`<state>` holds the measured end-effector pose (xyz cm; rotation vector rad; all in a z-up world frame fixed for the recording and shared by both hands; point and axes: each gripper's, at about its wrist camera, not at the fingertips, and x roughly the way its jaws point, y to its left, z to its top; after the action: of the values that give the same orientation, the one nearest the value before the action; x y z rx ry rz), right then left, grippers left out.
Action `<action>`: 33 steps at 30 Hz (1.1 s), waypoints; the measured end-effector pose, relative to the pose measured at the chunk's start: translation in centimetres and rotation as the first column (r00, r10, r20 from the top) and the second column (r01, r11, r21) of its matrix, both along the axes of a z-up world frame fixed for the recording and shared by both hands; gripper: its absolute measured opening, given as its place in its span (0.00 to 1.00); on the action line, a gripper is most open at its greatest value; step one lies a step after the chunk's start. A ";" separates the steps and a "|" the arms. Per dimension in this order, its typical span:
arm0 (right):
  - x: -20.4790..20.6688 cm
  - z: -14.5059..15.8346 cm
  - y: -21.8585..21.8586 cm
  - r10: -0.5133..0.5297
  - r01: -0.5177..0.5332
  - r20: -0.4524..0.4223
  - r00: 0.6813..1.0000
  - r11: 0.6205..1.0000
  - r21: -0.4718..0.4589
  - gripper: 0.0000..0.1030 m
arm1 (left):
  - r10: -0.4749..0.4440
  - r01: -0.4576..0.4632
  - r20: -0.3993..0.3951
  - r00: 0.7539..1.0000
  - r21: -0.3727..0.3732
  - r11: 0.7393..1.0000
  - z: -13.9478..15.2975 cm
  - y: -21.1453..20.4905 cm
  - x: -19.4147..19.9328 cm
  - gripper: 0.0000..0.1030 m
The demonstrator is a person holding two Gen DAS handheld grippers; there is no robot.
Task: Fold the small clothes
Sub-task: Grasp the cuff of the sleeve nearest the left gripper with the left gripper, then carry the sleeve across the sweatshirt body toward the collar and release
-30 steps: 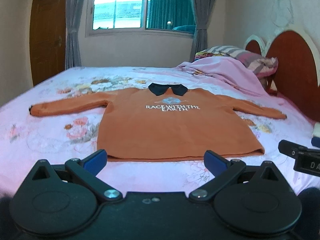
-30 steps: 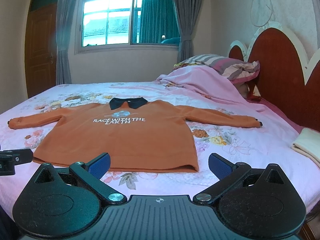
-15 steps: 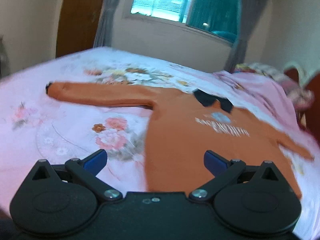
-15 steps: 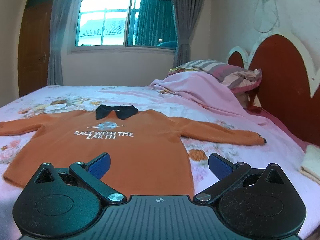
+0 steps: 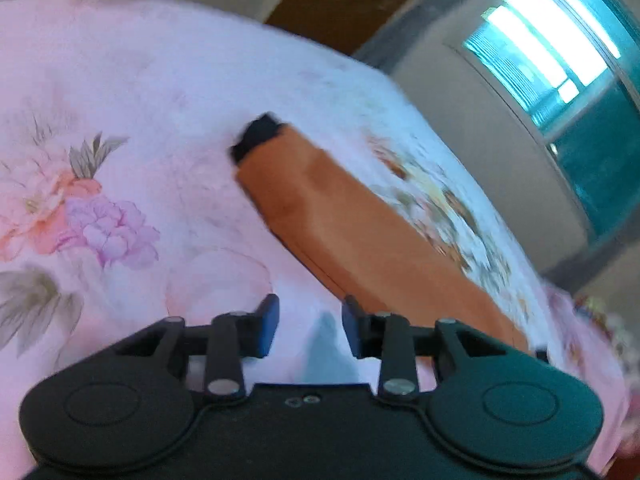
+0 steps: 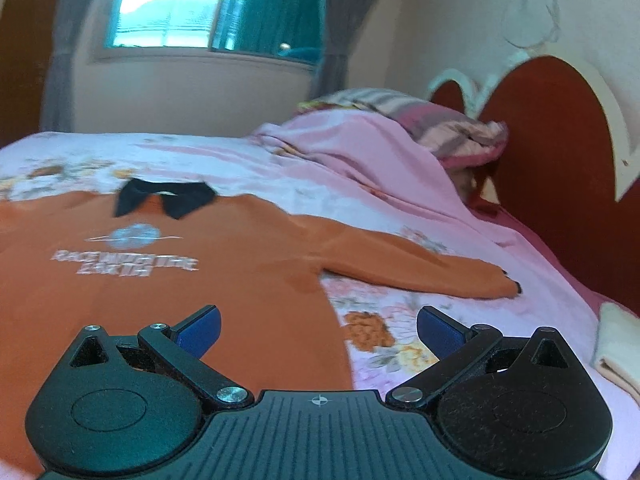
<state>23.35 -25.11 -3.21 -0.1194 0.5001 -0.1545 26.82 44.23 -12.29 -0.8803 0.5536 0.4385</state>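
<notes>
An orange long-sleeved shirt (image 6: 168, 276) with a dark collar (image 6: 164, 196) and white lettering lies flat, front up, on the bed. My right gripper (image 6: 318, 330) is open and empty, low over the shirt's right side; the right sleeve (image 6: 420, 272) stretches away to the right. In the left wrist view the left sleeve (image 5: 352, 236) with its dark cuff (image 5: 258, 134) runs diagonally. My left gripper (image 5: 308, 330) hovers close over the sheet beside that sleeve, jaws partly closed with a gap, holding nothing.
The bed has a pink floral sheet (image 5: 100, 208). A bunched pink blanket (image 6: 360, 160) and striped pillow (image 6: 432, 120) lie by the red headboard (image 6: 552, 168). A folded cream cloth (image 6: 618, 344) sits at the right edge. A window (image 6: 208, 12) is behind.
My left gripper swung left and down to the left sleeve and its jaws narrowed. My right gripper moved forward and lower over the shirt, still open.
</notes>
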 end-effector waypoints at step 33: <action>4.2 -3.3 -7.2 -0.123 0.125 -0.056 0.991 0.992 0.032 1.00 | -0.285 0.200 0.350 0.892 0.260 0.945 15.3 -13.5 15.5 0.16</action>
<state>27.55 -32.27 -6.55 -0.0576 0.5646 -0.2648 42.35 30.71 3.05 -0.6508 0.2415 0.0853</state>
